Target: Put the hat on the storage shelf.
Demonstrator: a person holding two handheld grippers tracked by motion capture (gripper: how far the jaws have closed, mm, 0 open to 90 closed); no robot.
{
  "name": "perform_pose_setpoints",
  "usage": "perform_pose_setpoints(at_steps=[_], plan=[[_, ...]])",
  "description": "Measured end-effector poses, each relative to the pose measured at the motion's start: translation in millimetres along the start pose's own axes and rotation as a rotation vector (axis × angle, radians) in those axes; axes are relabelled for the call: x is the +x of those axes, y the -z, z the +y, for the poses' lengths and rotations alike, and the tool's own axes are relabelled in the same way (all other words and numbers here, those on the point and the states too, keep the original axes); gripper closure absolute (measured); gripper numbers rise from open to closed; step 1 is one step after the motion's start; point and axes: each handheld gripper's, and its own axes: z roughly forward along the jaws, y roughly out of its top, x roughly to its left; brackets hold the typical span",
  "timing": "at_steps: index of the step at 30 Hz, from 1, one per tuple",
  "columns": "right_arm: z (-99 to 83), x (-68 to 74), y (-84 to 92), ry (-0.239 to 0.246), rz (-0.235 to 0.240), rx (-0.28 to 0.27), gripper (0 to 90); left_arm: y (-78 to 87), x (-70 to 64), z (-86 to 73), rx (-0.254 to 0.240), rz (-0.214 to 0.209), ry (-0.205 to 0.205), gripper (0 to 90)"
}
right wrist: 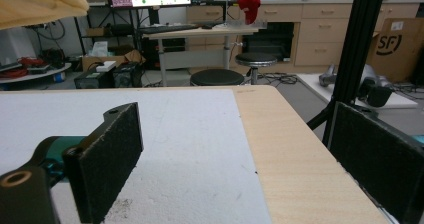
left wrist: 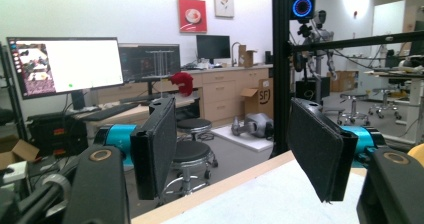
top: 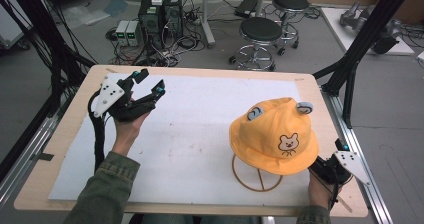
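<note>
Hat (top: 274, 134) sat on a wire stand (top: 256, 176), just beside and left of the right gripper (top: 331, 168), well apart from the left gripper (top: 148, 85). Right jaws were apart, empty, low over the desk (top: 70, 134); hat brim (right wrist: 40, 4) hung above-left of them. Left jaws were apart, empty, raised, aimed past the far desk edge. Risk, as judged: a one-sided pull on the brim could tip the light stand or drag the hat off crooked.

A yellow hat (top: 274, 134) is showing a small bear face and grey ears, sitting over a white mat (top: 195, 134); black grippers are showing teal parts.
</note>
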Motion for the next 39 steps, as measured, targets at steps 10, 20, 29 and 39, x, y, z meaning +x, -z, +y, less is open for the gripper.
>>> perform_pose_setpoints(at_steps=[10,20,29,39], plan=[[-0.1,0.4,-0.4,0.005,0.002,0.008,6.2,21.7,10.8,-12.1,0.03,0.044,0.012,35.5],[-0.2,0.2,0.0,0.007,0.002,0.008,6.2,49.6,16.9,-25.1,0.081,0.063,0.018,32.9],[0.1,-1.8,1.3,-0.008,-0.004,0.003,6.2,69.7,19.7,-39.0,0.103,0.115,0.022,29.8],[-0.5,-2.9,1.8,-0.012,-0.009,0.002,6.2,98.6,32.3,-63.3,0.141,0.218,0.047,28.6]])
